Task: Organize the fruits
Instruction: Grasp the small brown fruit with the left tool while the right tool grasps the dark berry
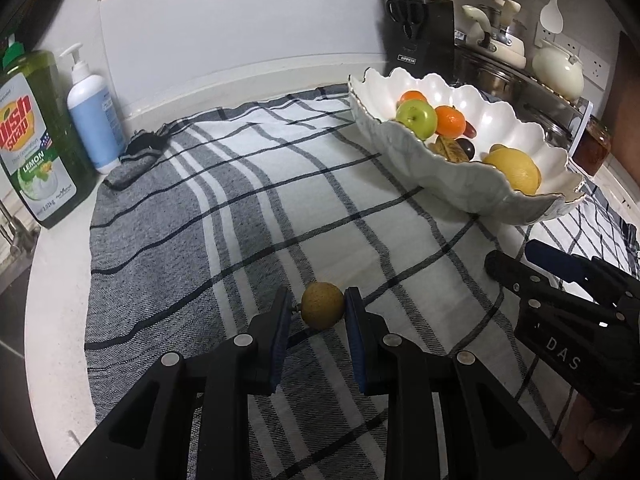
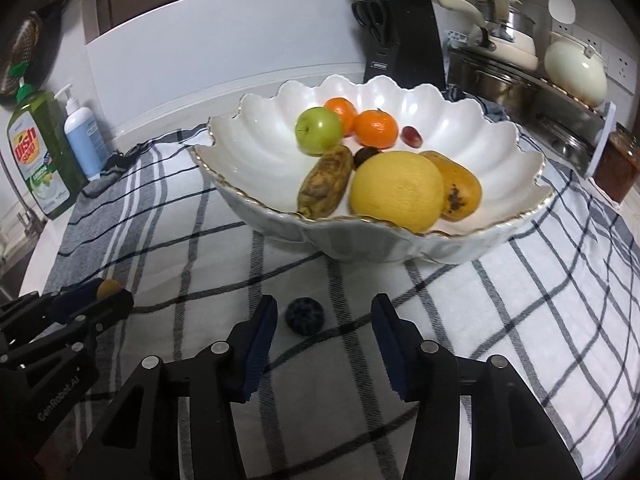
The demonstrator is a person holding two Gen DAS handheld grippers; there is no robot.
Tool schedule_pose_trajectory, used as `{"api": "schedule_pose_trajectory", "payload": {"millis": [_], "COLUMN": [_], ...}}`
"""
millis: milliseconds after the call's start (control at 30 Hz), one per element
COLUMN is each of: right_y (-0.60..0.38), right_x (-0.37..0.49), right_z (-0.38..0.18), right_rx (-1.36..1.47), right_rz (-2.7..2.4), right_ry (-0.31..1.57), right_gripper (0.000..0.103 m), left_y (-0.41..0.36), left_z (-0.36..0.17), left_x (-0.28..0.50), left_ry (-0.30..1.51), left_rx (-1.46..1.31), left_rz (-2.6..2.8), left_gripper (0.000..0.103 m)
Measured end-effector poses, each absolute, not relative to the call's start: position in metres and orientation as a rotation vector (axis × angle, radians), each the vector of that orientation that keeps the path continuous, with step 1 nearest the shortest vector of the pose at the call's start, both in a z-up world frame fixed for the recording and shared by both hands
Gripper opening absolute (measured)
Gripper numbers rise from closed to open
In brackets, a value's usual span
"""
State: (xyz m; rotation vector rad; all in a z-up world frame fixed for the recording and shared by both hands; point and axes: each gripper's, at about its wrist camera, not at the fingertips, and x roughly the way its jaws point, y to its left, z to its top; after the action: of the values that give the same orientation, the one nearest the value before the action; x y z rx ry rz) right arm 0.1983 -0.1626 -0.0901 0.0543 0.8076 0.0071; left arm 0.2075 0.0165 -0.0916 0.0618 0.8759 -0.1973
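Our left gripper (image 1: 318,307) pinches the small brown fruit (image 1: 322,305) at its sides, and our right gripper (image 2: 324,320), spread, frames the soft blueberry (image 2: 305,315), so we squeeze gently.

The left gripper (image 1: 318,308) pinches a small tan fruit (image 1: 322,305) (stem sideways) above the checked cloth (image 1: 240,208).
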Motion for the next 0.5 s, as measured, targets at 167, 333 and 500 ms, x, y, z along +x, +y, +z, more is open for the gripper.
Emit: {"api": "schedule_pose_trajectory", "payload": {"millis": [167, 333, 500], "right_y": [-0.1593, -0.1593, -0.1578], "right_x": [0.2049, 0.2076, 0.2074], "right_z": [-0.0947, -0.0983, -0.0982], "right_rx": [0.05, 0.047, 0.037], "right_rz": [0.001, -0.002, 0.008], "right_ry": [0.828, 0.843, 0.841], "right_gripper": [0.043, 0.04, 0.024], "left_y": [0.0192, 0.0197, 0.0194], "left_z": [-0.0932, -0.0937, -0.0939], "left_x": [0.2084, 0.2092, 0.2089], "left_ry": [0.879, 0.88, 0.881], "left_rx": [0.054, 0.052, 0.051], "left_rz": [-0.202, -0.209, -0.209], "left_gripper": [0.027, 0.027, 0.027]}}
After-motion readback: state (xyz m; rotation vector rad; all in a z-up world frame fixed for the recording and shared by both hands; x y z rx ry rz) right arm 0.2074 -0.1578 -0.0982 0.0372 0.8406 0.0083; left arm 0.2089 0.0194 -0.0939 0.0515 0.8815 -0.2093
